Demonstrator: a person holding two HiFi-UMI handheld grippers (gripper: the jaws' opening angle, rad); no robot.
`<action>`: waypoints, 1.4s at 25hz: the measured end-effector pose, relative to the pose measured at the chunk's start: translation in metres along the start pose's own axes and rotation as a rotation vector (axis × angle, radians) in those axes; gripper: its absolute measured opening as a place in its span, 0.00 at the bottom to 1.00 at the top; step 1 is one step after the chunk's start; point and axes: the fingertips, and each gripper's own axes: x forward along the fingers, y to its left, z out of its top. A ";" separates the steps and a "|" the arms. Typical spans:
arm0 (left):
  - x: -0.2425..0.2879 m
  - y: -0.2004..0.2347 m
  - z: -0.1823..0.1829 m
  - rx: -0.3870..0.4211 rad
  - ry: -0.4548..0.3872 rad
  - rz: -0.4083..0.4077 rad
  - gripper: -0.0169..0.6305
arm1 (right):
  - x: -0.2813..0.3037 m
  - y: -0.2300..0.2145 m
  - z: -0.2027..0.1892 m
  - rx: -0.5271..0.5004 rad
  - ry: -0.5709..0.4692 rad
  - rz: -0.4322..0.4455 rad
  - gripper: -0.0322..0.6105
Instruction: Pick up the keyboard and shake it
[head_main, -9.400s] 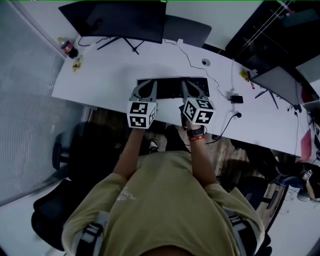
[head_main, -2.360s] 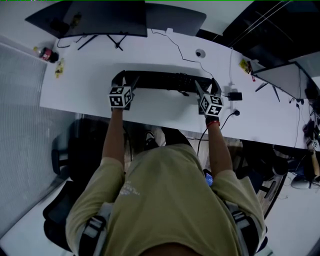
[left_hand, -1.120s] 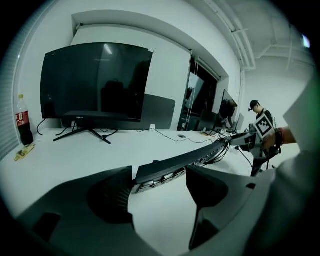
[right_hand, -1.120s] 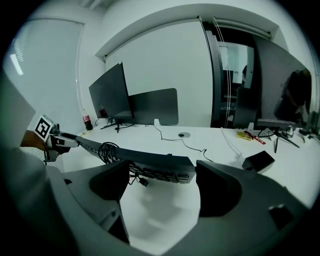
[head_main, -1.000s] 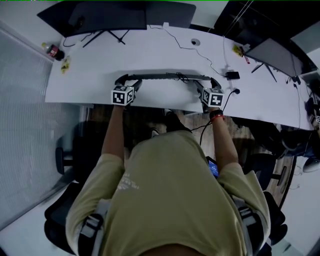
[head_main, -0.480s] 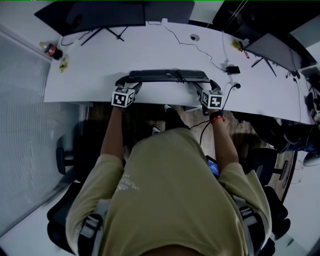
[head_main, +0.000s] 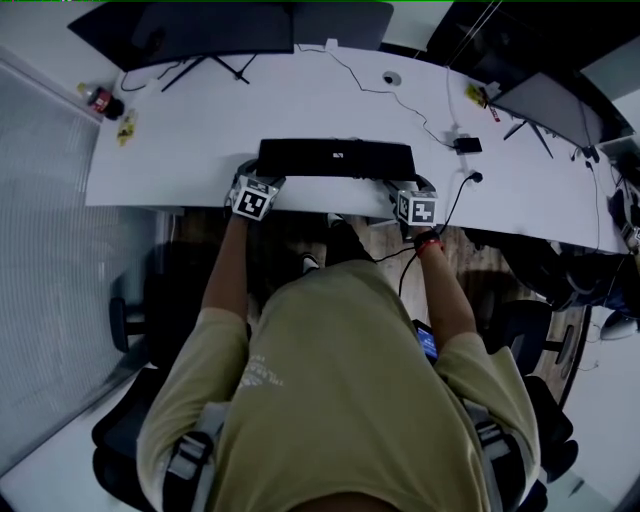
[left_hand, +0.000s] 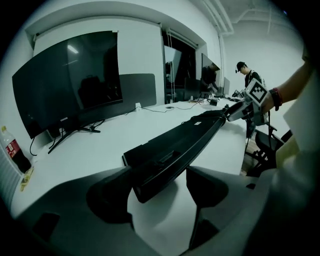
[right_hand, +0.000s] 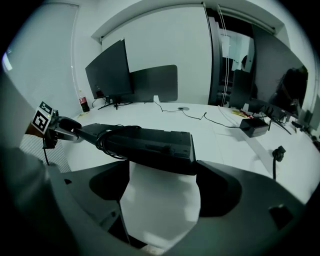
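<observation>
Keyboard (head_main: 335, 158) spans between grippers, just above desk (head_main: 200, 150). Left gripper (left_hand: 161, 184) wide, clamped on one end. Right gripper (right_hand: 161, 172) clamped on other end. Judged rigid, light, smooth plastic. End grips suit it; squeeze firmly.

The keyboard (head_main: 336, 158) is long and black, its smooth back facing up with a small pale label at the middle. It runs left to right, raised just above the near part of the white desk (head_main: 200, 120). The left gripper (head_main: 252, 172) clamps its left end and the right gripper (head_main: 408, 184) its right end.

The keyboard (head_main: 335, 158) looks matt black plastic, the desk (head_main: 200, 130) smooth white.
</observation>
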 end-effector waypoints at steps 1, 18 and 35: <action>0.002 0.000 -0.002 0.014 0.013 0.005 0.56 | 0.001 0.000 -0.003 0.000 0.009 -0.001 0.69; -0.019 -0.013 -0.013 -0.109 0.023 0.028 0.58 | -0.016 -0.004 0.001 0.039 0.006 -0.008 0.69; -0.078 -0.010 0.208 -0.228 -0.456 0.022 0.56 | -0.085 0.043 0.206 0.020 -0.480 0.060 0.54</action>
